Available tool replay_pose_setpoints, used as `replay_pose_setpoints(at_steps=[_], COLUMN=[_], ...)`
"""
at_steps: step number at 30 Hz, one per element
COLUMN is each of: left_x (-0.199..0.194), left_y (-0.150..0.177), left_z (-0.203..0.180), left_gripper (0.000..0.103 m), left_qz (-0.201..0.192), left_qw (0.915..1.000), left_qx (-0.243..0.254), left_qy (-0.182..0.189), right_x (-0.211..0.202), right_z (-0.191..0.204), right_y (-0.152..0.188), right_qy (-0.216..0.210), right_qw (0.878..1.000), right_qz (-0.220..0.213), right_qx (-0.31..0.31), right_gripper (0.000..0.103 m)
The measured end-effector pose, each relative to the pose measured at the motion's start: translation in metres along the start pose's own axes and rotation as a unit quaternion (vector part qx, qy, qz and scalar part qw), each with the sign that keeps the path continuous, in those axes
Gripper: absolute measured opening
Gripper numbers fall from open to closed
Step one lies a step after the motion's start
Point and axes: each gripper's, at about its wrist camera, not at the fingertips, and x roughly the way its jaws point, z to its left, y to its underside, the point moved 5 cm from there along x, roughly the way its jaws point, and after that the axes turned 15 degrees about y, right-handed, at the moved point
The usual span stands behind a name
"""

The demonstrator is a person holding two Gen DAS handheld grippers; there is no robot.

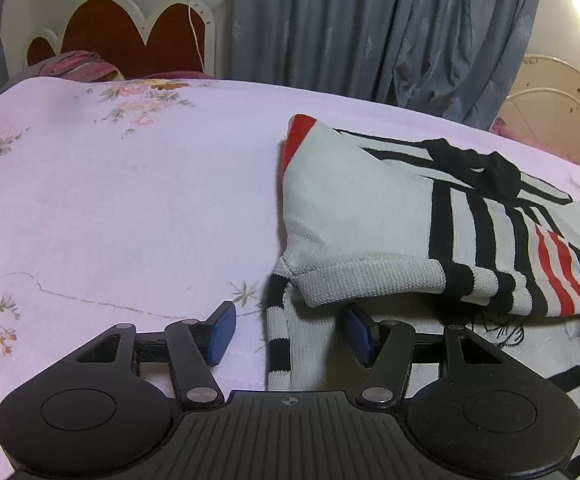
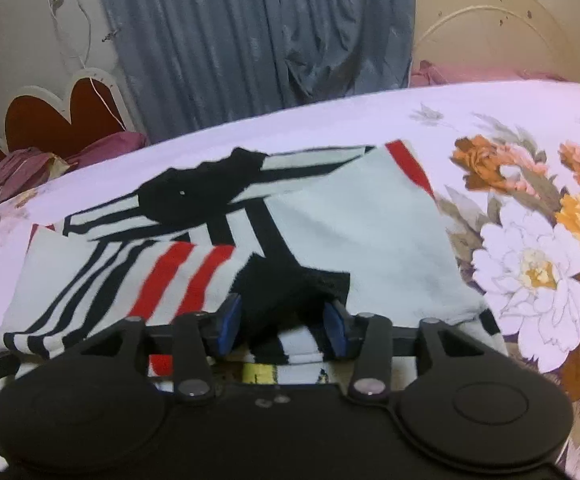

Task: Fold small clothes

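Note:
A small white knitted sweater [image 1: 369, 216] with black and red stripes lies folded on the lilac floral bed sheet [image 1: 130, 200]. My left gripper [image 1: 290, 334] is open at the sweater's near left corner. A striped sleeve edge [image 1: 286, 340] lies between its blue pads without touching them. In the right wrist view the sweater [image 2: 361, 232] fills the middle. My right gripper [image 2: 282, 326] is low over its near edge, jaws partly apart. A fold of black cloth [image 2: 282, 296] sits loosely between its blue pads.
A red headboard with a white wavy frame [image 1: 130, 36] and pink pillows [image 1: 82, 66] stand at the bed's far left. A grey-blue curtain [image 1: 369, 28] hangs behind. A cream metal bed end [image 2: 497, 28] rises at the far right. Bare sheet [image 2: 529, 112] surrounds the sweater.

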Motion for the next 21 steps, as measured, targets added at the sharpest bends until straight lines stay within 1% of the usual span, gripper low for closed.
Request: replay_pose_setpoints(at_steps=[2, 3, 4, 6, 8, 10, 11, 12, 13, 15, 17, 18, 19, 20, 21], left_x=[0.001, 0.001, 0.002, 0.003, 0.004, 0.006, 0.006, 0.007, 0.008, 0.007, 0.006, 0.005, 0.004, 0.002, 0.001], left_y=[0.0, 0.0, -0.001, -0.001, -0.001, -0.002, -0.001, 0.0, 0.0, 0.001, 0.001, 0.001, 0.001, 0.0, 0.0], left_z=[-0.001, -0.001, -0.002, -0.003, -0.003, -0.003, -0.002, -0.002, -0.003, -0.003, -0.002, -0.003, -0.003, -0.003, -0.003], left_gripper=[0.059, 0.059, 0.059, 0.059, 0.059, 0.059, 0.059, 0.059, 0.059, 0.059, 0.059, 0.059, 0.059, 0.059, 0.059], left_qz=[0.0, 0.0, 0.001, 0.0, -0.001, -0.003, -0.003, -0.003, -0.005, -0.006, -0.004, -0.001, 0.001, 0.004, 0.007], left_qw=[1.0, 1.0, 1.0, 1.0, 1.0, 1.0, 1.0, 1.0, 0.9999, 0.9999, 0.9999, 1.0, 1.0, 1.0, 1.0], left_qx=[0.002, 0.003, 0.005, 0.006, 0.004, -0.001, -0.001, 0.0, 0.002, 0.001, -0.001, 0.0, 0.0, 0.0, -0.002], left_qy=[-0.002, -0.003, -0.003, -0.005, -0.005, -0.006, -0.007, -0.009, -0.011, -0.012, -0.01, -0.009, -0.008, -0.006, 0.0], right_x=[0.002, 0.003, 0.003, 0.003, 0.001, -0.014, -0.028, -0.037, -0.039, -0.023, 0.005, 0.015, 0.02, 0.021, 0.02], right_z=[0.0, 0.0, 0.0, -0.001, 0.002, 0.009, 0.014, 0.016, 0.017, 0.01, -0.006, -0.014, -0.021, -0.024, -0.023], right_y=[0.002, 0.002, 0.001, -0.004, -0.01, -0.02, -0.027, -0.031, -0.033, -0.031, -0.02, -0.015, -0.011, -0.009, -0.009], right_qy=[-0.011, -0.016, -0.022, -0.028, -0.026, -0.028, -0.037, -0.04, -0.039, -0.026, 0.013, 0.026, 0.033, 0.031, 0.026], right_qw=[1.0, 1.0, 0.999, 0.999, 0.999, 0.998, 0.995, 0.992, 0.99, 0.993, 0.997, 0.998, 0.998, 0.998, 0.998], right_qz=[0.007, 0.01, 0.012, 0.007, -0.005, -0.05, -0.089, -0.112, -0.117, -0.088, -0.041, -0.025, -0.015, -0.013, -0.011], right_qx=[0.009, 0.014, 0.02, 0.034, 0.025, -0.006, -0.028, -0.047, -0.063, -0.071, -0.065, -0.059, -0.053, -0.051, -0.052], right_gripper=[0.044, 0.039, 0.027, 0.008, 0.007, 0.007, 0.007, 0.007, 0.007, 0.006, 0.007, 0.006, 0.007, 0.007, 0.01])
